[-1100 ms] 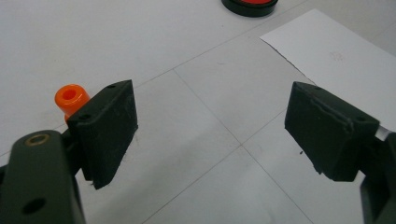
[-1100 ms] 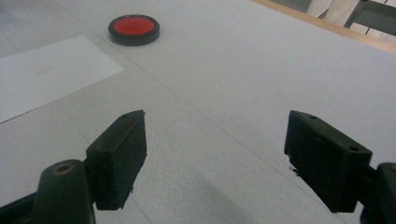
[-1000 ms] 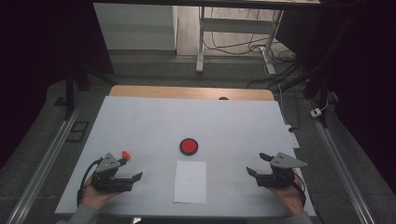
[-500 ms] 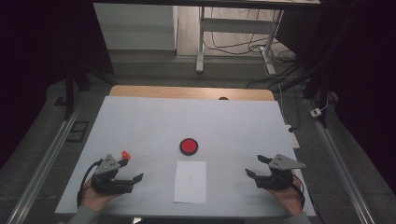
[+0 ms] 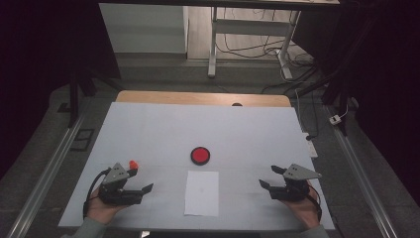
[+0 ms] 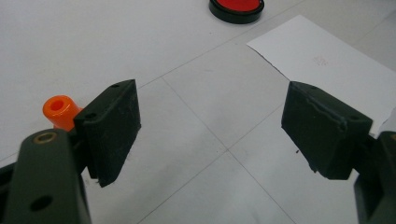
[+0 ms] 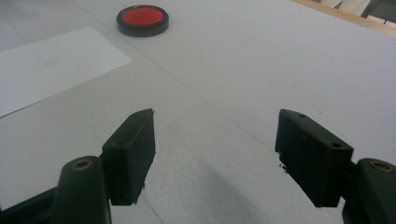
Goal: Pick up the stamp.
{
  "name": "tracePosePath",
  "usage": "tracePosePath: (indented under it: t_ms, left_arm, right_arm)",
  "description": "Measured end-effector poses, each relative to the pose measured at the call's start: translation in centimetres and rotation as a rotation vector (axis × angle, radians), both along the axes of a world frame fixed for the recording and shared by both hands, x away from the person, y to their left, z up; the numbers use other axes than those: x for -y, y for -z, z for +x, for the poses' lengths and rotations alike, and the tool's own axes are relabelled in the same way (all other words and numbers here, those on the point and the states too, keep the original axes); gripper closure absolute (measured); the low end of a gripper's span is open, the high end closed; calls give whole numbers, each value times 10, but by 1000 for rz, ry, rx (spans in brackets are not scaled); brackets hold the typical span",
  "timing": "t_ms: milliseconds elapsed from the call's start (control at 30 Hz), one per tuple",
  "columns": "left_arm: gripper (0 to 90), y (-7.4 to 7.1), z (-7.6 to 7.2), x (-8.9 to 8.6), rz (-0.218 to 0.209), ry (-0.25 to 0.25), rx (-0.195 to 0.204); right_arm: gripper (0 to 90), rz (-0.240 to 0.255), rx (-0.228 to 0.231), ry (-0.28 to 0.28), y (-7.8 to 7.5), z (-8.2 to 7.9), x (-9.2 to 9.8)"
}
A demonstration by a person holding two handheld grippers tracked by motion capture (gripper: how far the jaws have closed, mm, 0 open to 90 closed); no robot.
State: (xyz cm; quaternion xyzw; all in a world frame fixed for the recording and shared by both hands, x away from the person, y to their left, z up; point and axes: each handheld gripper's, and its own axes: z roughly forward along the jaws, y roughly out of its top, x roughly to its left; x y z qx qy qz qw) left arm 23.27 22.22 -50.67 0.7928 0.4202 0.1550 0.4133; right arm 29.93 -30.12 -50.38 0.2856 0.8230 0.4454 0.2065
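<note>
One faint, unreadable mark sits on the white paper [image 6: 327, 58].

Left gripper [image 5: 136, 190] — held low in the person's left hand [image 5: 101, 208] at the near left, its jaws set wide apart with nothing between them and pointing toward the right. Right gripper [image 5: 271, 177] — held in the right hand [image 5: 302, 210] at the near right, jaws likewise spread wide and bare, pointing toward the left. Both forearms enter from the bottom edge, well apart.
</note>
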Motion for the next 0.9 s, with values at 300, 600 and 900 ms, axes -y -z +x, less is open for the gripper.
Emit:
tracePosePath:
  t_ms: [300, 600, 900]
  left_arm:
    - [198, -8, 10, 1, 6, -14, -9]
    - [187, -20, 23, -3, -4, -46, -6]
    - [192, -31, 37, -7, 13, -55, -21]
  right_arm:
    - [289, 7, 7, 2, 0, 0, -1]
    - [290, 1, 8, 2, -1, 0, -3]
    - [291, 1, 14, 8, -3, 0, -3]
